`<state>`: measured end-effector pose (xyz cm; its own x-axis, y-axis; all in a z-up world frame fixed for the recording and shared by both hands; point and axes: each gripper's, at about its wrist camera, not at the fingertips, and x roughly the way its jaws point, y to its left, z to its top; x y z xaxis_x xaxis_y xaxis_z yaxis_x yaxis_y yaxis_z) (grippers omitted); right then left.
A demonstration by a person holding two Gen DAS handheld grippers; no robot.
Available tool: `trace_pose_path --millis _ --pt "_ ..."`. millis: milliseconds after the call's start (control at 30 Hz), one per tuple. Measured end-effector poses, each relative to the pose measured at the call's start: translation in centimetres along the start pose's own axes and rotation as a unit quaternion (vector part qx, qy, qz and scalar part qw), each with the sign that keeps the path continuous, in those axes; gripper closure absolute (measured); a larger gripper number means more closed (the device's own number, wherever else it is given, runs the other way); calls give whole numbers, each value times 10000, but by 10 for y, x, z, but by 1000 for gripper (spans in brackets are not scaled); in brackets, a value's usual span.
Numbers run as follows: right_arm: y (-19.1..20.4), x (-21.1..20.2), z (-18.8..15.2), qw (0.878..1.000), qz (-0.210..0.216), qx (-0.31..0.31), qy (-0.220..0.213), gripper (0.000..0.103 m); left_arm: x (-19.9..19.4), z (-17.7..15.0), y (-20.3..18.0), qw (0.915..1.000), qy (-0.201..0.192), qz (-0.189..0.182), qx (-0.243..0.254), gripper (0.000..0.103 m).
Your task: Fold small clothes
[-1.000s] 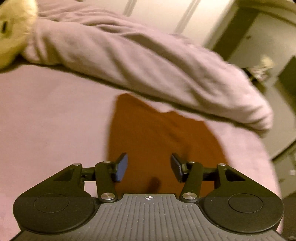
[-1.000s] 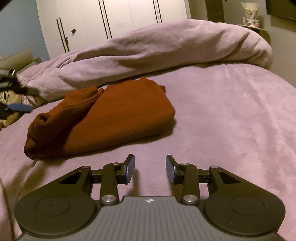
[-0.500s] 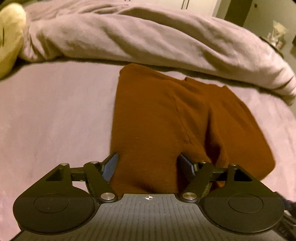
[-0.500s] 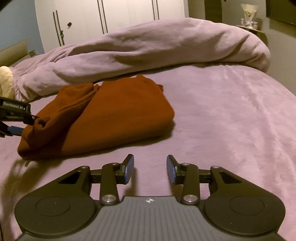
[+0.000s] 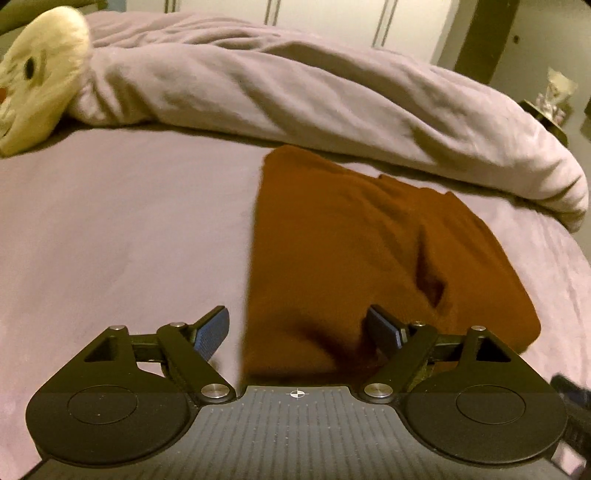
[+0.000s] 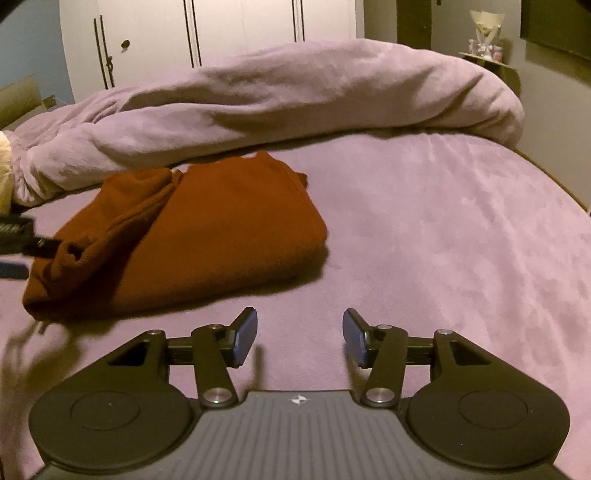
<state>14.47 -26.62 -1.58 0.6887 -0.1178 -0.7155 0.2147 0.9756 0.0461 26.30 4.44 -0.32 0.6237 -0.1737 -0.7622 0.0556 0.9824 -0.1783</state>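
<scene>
A rust-brown garment lies folded on the purple bed. In the right wrist view the garment sits left of centre, its left end bunched. My left gripper is open wide, its jaws straddling the garment's near left corner, right finger over the cloth. It also shows at the left edge of the right wrist view, at the garment's bunched end. My right gripper is open and empty, low over bare bedspread, in front and right of the garment.
A rolled lilac duvet lies across the bed behind the garment. A cream plush toy sits at the far left. White wardrobe doors stand behind. The bed's edge curves off at the right.
My left gripper has shifted left along the garment's near edge, so its left finger now stands over bedspread. My right gripper has barely moved.
</scene>
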Motion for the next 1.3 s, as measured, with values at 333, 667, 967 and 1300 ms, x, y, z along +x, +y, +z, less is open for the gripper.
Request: trace_pose_path --millis 333,667,967,1300 --pt "54 30 57 9829 1783 414 219 36 -32 -37 53 9991 74 335 -235 14" --pt "95 131 98 9543 2383 1127 1408 38 -35 -59 73 9980 239 484 -331 13" --pt "125 145 111 9589 2363 772 1364 39 -32 -63 71 9975 376 503 -311 12" --pt "158 64 134 9622 1699 -2038 -611 89 -42 -63 63 9980 357 502 -147 11"
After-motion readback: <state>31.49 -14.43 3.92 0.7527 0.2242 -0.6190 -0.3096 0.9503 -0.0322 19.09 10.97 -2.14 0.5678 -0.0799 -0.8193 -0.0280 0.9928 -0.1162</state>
